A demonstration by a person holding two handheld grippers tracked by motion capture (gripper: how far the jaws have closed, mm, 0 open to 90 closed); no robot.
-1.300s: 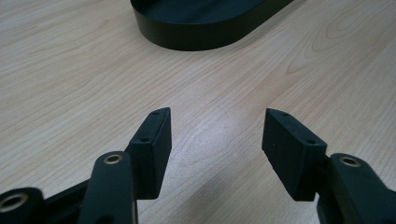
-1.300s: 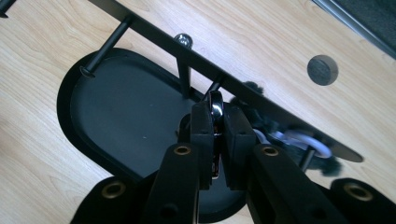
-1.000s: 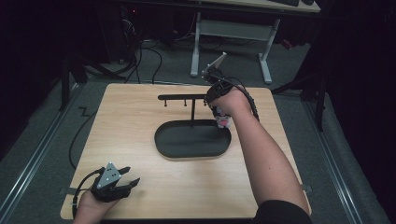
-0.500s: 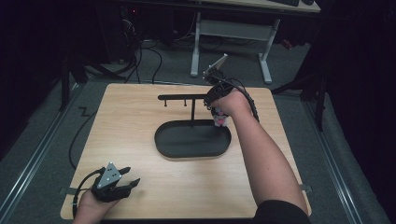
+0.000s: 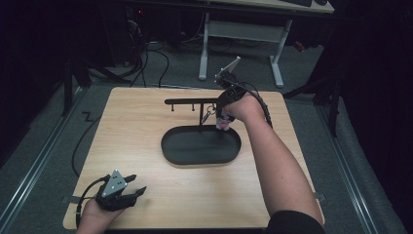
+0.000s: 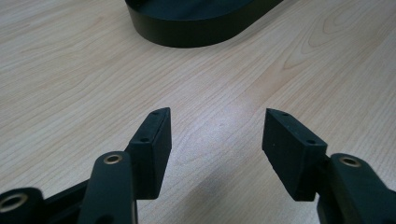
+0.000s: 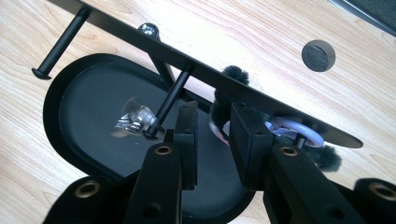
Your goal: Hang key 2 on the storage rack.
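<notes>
The pom-pom [image 7: 231, 72] is hung by its white ring [image 7: 299, 128] on the peg at the 3 o'clock end of the rack [image 7: 140, 39], at 12 o'clock of the tray [image 5: 170, 146], next to a metal charm [image 7: 133, 119] hung on the middle peg. The hanging is therefore judged all but done. The jaws of the right gripper [image 7: 215, 108] have just been opening and are parted slightly, with the pom-pom loose between them, so only withdrawal is judged to be left. The left gripper [image 6: 215, 126] is rested at the table's [image 5: 136, 122] 7 o'clock, jaws wide and empty.
</notes>
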